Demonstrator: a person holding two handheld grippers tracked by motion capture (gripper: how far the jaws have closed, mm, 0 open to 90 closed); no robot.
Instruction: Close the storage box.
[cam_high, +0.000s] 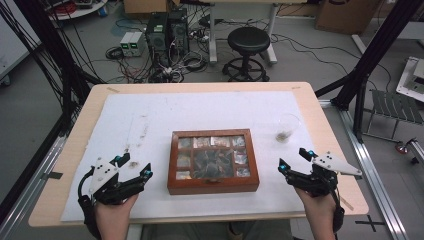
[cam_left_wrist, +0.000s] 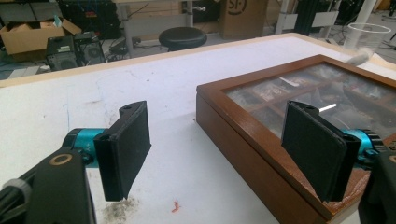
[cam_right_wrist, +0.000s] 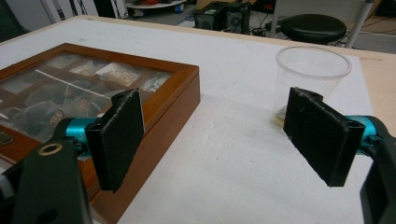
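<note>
- The wooden box (cam_high: 213, 161) sits at the middle of the counter (cam_high: 325, 130), on a white sheet (cam_high: 200, 107) that covers most of the top; it lies between the two hands, closed, its front edge toward the person.
- Its frame is dark reddish-brown wood with a smooth, lightly glossy finish. The lid (cam_left_wrist: 322, 88) is a wood border around a glass pane, and small wooden partitions below hold packets, too blurred to name.
- I judge the box rigid and fairly heavy for its size, and the pane fragile, so pressure belongs on the wood and not the glass.
- A small metal fitting (cam_high: 213, 181) at the front centre looks like a clasp. The lid's front edge seems the natural place to lift, or the two short sides if the whole box is to be moved. The polished wood could slip between flat pads.
- A clear plastic cup (cam_right_wrist: 312, 77) stands near the box's right far corner, apart from it. It is thin-walled and light, easy to crush or tip, and has a little brownish matter in its bottom.
- The left tongs (cam_left_wrist: 219, 154) stand wide open and empty, just beside the box's left front corner.
- The right tongs (cam_right_wrist: 224, 140) also stand wide open and empty, between box and cup.
- The sheet carries dusty smudges (cam_high: 137, 131) on its left part.
</note>
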